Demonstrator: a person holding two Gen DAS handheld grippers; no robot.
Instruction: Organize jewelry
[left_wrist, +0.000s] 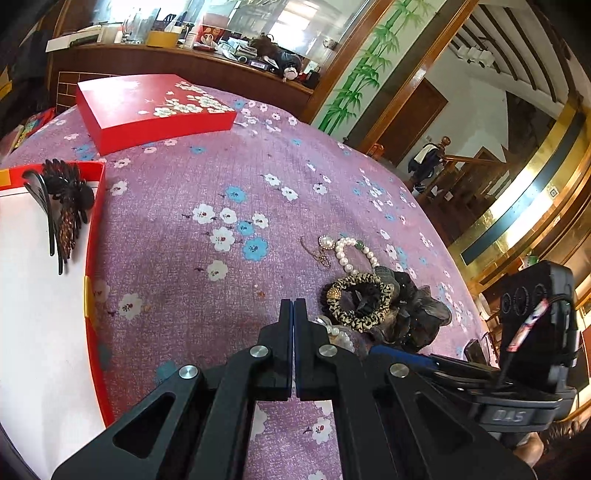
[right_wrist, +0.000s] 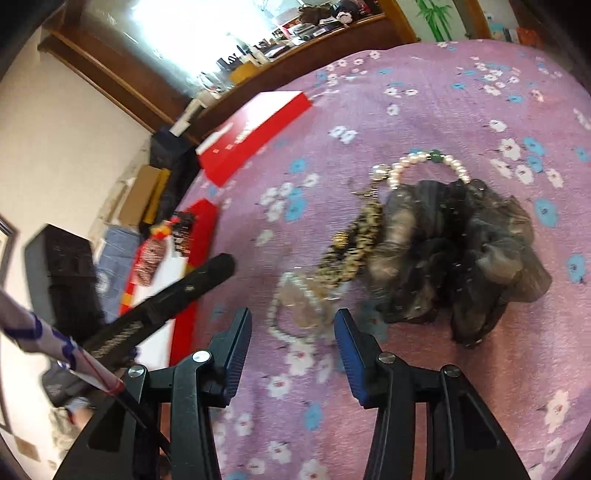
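Right wrist: pearl strand (right_wrist: 291, 314) just beyond gripper (right_wrist: 293, 325).

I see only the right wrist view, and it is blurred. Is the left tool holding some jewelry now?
Observer: No. The left tool is shut, with nothing between its fingers.
Operator: What is already inside the red box?
Observer: A black hair clip with brown stones lies on the white inside of the red box.
Operator: And the spotted thing beside the dark scrunchie?
Observer: It is a leopard-print hair tie, a whole ring, touching the dark scrunchie.
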